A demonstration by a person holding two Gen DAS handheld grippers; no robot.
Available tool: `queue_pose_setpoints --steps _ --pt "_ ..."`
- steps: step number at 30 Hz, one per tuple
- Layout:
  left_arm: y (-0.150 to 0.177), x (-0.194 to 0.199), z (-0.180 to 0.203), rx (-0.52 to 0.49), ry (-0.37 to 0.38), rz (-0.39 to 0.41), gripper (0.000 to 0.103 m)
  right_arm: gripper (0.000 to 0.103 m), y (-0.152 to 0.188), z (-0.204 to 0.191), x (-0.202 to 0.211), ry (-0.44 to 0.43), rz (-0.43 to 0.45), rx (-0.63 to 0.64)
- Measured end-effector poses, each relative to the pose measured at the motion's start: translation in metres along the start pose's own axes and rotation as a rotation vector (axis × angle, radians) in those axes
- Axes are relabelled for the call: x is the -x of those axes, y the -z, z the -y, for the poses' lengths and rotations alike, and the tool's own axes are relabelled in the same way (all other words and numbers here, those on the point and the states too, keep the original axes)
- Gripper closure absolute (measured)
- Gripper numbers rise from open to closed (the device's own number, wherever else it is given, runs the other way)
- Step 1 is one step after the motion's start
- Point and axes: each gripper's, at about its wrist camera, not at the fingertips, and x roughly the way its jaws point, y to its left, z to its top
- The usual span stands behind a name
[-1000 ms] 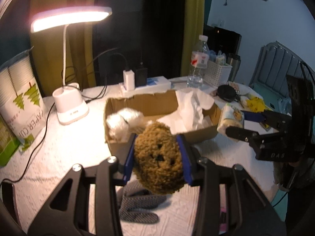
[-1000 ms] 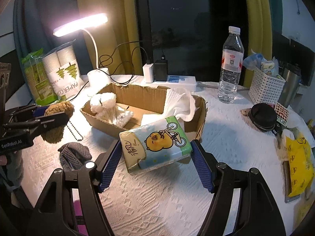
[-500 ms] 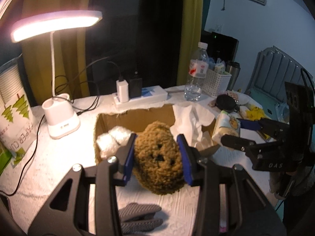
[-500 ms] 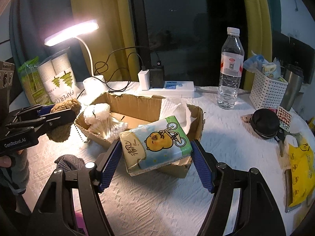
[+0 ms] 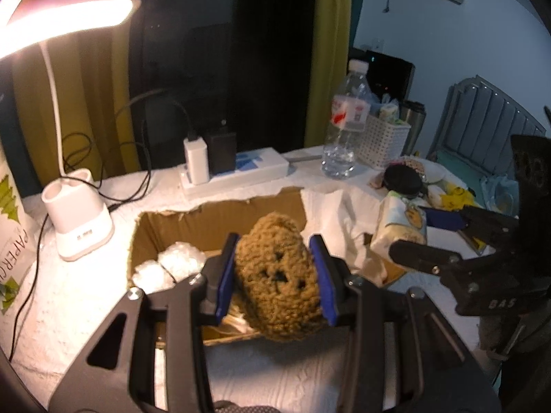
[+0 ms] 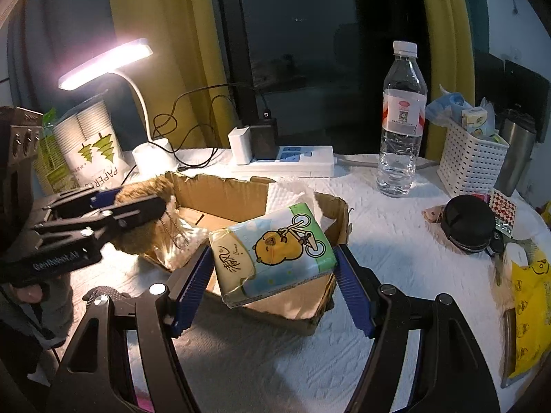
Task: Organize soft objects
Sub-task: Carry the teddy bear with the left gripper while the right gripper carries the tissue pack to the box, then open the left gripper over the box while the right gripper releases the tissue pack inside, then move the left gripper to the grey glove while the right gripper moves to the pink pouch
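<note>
Both of my claws are loaded and both hang at the cardboard box (image 6: 220, 191), which is the largest thing the next move turns on. It lies straight ahead of each claw and a little below, its long axis running left to right across the white table covering (image 6: 385, 241), with a white paper towel (image 6: 286, 196) draped over its far right corner.

My right gripper (image 6: 272, 277) has its blue pads spread wide and pressed on the two ends of the tissue pack (image 6: 275, 247), whose long axis spans the jaws. The pack rides over the box's near right corner, already above the rim.

My left gripper (image 5: 277, 272) is drawn in close on the brown plush toy (image 5: 279, 275), squeezing its sides. The toy hangs over the near wall at the box's left end, just beside the white fluffy toy (image 5: 168, 266) already lying inside.

I judge each hand nearer its own end, so neither need cross: what each load wants is a short drop forward and down, then a release.
</note>
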Motion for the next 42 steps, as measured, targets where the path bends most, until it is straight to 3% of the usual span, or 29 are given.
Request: queue_pose_setpoints --steps 8,15,17,19,42 --pt "0.009 -0.030 -0.006 0.017 -0.014 -0.067 0.059 0.029 0.003 0.004 -0.019 -0.008 -0.028 -0.021" --pt "0.013 -0.035 -0.006 0.014 -0.030 -0.094 0.050 0.028 0.005 0.004 -0.028 -0.022 -0.051 -0.017" --pt "0.012 -0.031 -0.006 0.013 -0.031 -0.091 0.044 0.028 0.005 0.003 -0.025 -0.015 -0.039 -0.008" --pt "0.012 -0.026 -0.006 0.013 -0.028 -0.082 0.029 0.025 0.004 0.001 -0.022 -0.013 -0.033 -0.005" --pt "0.023 0.050 -0.001 0.023 -0.034 0.008 0.028 0.023 0.015 -0.034 0.033 0.034 0.004 0.027"
